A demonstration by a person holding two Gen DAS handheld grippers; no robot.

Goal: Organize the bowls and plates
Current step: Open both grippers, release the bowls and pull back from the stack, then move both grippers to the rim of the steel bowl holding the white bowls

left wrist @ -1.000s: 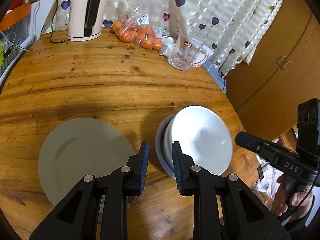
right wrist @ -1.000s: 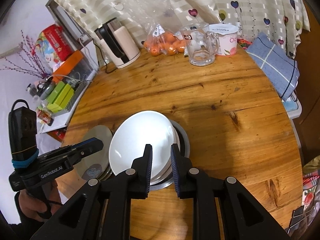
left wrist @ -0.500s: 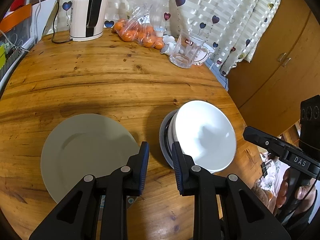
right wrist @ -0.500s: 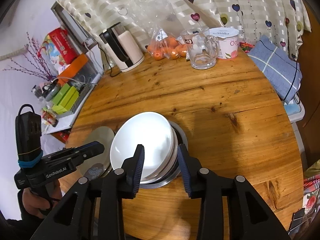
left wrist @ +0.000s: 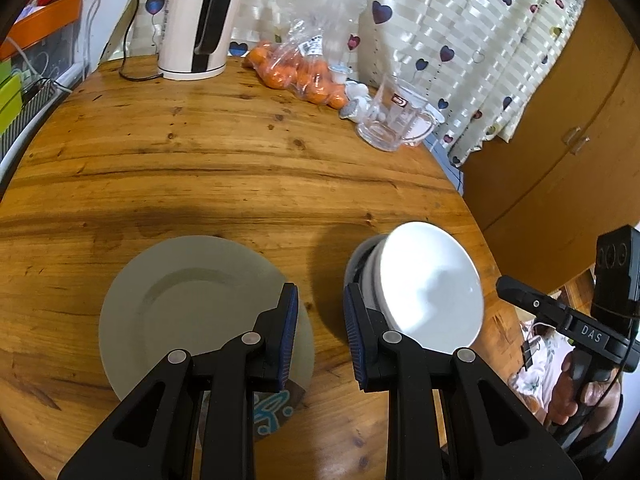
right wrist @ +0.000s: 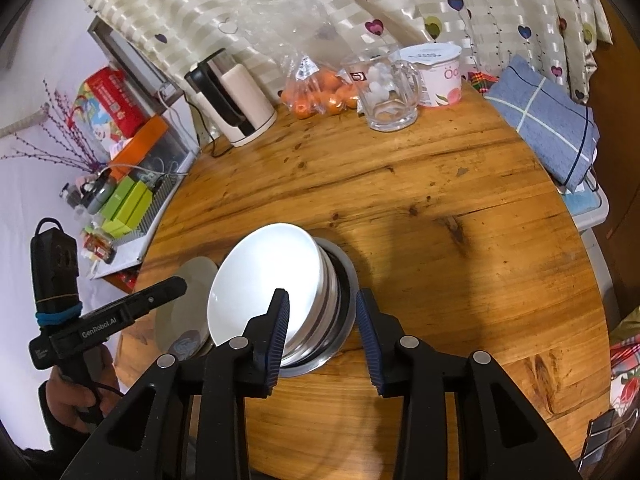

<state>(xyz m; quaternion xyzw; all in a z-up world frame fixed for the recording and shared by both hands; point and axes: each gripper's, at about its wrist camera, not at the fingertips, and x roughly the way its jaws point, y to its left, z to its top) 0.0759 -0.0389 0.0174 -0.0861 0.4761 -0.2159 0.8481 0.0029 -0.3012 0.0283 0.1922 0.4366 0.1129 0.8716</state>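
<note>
A stack of white bowls (left wrist: 428, 288) sits in a metal bowl (right wrist: 344, 280) near the front edge of the round wooden table (left wrist: 224, 168); the same bowls show in the right wrist view (right wrist: 268, 276). A pale plate (left wrist: 192, 304) lies to their left, also seen in the right wrist view (right wrist: 188, 300), on a patterned plate (left wrist: 276, 412). My left gripper (left wrist: 320, 336) is open and empty, hovering between plate and bowls. My right gripper (right wrist: 322, 336) is open, its jaws on either side of the bowl stack's near rim.
At the back of the table stand an electric kettle (left wrist: 200, 20), a bag of oranges (left wrist: 300, 72), a glass mug (left wrist: 394, 120) and a yoghurt tub (right wrist: 434, 74). A folded blue cloth (right wrist: 544, 116) lies at the right edge. Wooden cabinets (left wrist: 560, 128) stand to the right.
My right gripper has opened from shut and now has its jaws apart around the bowl stack's rim. The left gripper has opened a little wider and drawn back slightly.
</note>
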